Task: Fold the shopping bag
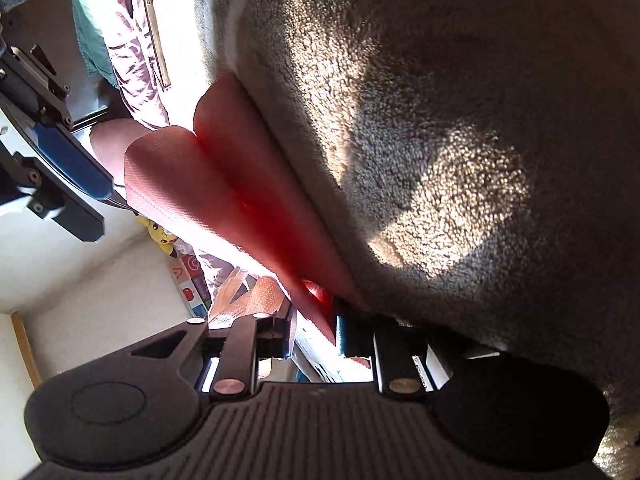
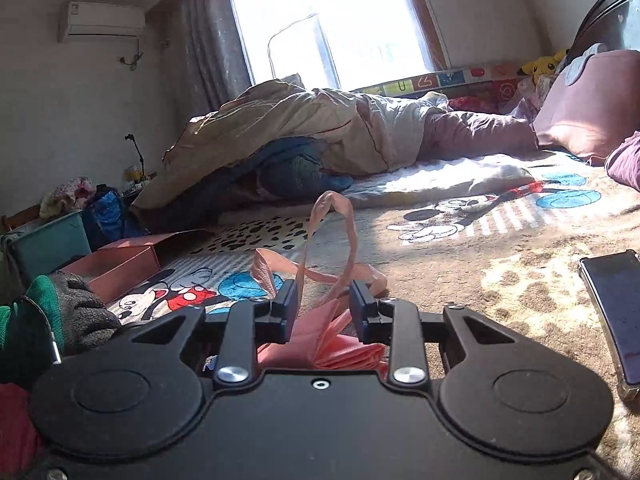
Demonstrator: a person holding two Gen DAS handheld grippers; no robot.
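Shopping bag [image 2: 340,344] mid-fold on the blanket [image 2: 500,264]: left gripper [image 1: 312,320] pinches its edge, right gripper [image 2: 325,304] straddles bunched pleats, apparently unclamped; next, I'd judge, flatten them.

Hard daylight pours through the blown-out window [image 2: 332,24], dappling the blanket [image 2: 500,264] with bright patches and soft shadows, while the left wrist view is rolled sideways, its carpet-like cover [image 1: 440,160] half shadowed, and both pictures bend and darken at the fisheye edges.
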